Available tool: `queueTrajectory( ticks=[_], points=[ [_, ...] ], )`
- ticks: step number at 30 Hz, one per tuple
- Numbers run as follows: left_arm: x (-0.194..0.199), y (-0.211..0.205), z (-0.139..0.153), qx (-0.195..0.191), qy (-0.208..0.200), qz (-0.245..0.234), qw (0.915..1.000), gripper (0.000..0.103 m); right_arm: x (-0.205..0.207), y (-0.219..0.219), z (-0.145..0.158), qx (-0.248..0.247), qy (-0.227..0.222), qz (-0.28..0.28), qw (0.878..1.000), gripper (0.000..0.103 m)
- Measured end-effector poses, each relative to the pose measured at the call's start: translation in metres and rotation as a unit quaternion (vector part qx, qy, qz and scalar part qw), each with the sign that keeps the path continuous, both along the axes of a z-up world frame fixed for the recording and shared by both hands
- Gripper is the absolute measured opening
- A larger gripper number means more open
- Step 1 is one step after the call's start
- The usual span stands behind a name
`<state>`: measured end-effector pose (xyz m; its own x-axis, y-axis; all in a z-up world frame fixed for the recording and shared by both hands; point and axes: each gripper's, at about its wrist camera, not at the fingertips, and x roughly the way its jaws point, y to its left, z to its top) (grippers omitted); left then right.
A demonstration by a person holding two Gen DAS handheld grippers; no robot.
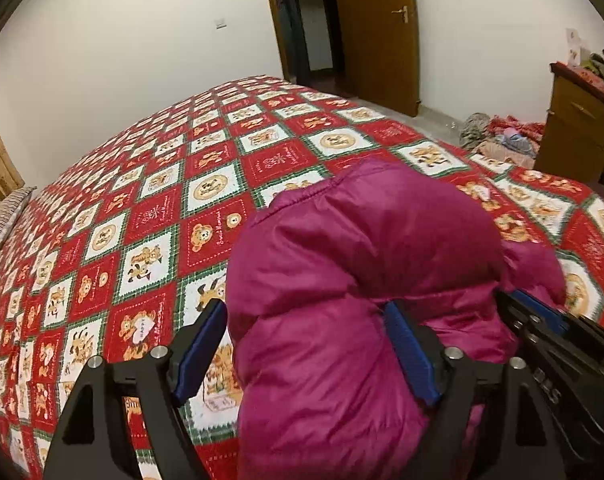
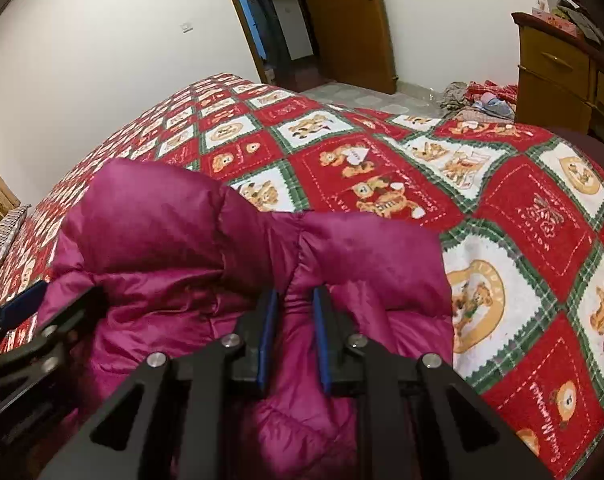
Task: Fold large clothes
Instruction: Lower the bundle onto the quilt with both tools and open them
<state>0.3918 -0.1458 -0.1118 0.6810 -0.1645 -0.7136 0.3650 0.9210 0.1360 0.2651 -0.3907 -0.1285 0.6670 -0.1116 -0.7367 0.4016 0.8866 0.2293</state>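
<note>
A puffy magenta down jacket (image 1: 362, 264) lies bunched on the bed with the red, white and green bear-print quilt (image 1: 149, 200). My left gripper (image 1: 306, 344) stands wide apart around a thick fold of the jacket, its blue pads (image 1: 410, 352) against the fabric. My right gripper (image 2: 295, 332) is shut on a pinched ridge of the jacket (image 2: 229, 240), blue pads (image 2: 267, 340) close together. The right gripper shows at the right edge of the left wrist view (image 1: 542, 320), and the left gripper at the left edge of the right wrist view (image 2: 25, 320).
The quilt (image 2: 502, 200) stretches far ahead and to both sides. A striped pillow (image 1: 5, 220) lies at the left edge. A wooden dresser (image 2: 562, 72) stands at the right, with a pile of clothes (image 2: 482, 100) on the floor. An open wooden door (image 1: 374, 32) is at the back.
</note>
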Motion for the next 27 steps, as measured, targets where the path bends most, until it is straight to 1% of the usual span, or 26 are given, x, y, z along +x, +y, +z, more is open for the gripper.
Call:
queueTrajectory(
  ticks=[5, 11, 16, 20, 22, 25, 27],
  points=[
    [0.015, -0.006, -0.007, 0.006, 0.007, 0.012, 0.9999, 0.093, 0.000, -0.004, -0.005, 0.018, -0.010, -0.004, 1.000, 0.019],
    [0.029, -0.010, -0.019, 0.010, 0.016, 0.017, 0.9997, 0.098, 0.000, -0.005, -0.006, 0.022, -0.015, -0.007, 1.000, 0.019],
    [0.036, -0.015, -0.030, 0.022, 0.020, 0.017, 0.9994, 0.099, 0.000, -0.005, -0.006, 0.025, -0.016, -0.010, 1.000, 0.019],
    [0.044, -0.014, -0.034, 0.014, 0.034, 0.015, 0.9992, 0.099, 0.001, -0.004, -0.006, 0.023, -0.013, -0.012, 1.000, 0.019],
    [0.043, -0.014, -0.034, 0.014, 0.033, 0.015, 0.9993, 0.099, 0.002, -0.005, -0.006, 0.024, -0.013, -0.012, 1.000, 0.019],
    [0.040, -0.014, -0.033, 0.019, 0.027, 0.015, 0.9993, 0.099, 0.003, -0.001, -0.006, 0.010, -0.008, -0.013, 1.000, 0.019],
    [0.037, -0.012, -0.030, 0.015, 0.025, 0.013, 0.9995, 0.099, 0.004, 0.000, -0.007, 0.004, -0.005, -0.012, 1.000, 0.019]
  ],
)
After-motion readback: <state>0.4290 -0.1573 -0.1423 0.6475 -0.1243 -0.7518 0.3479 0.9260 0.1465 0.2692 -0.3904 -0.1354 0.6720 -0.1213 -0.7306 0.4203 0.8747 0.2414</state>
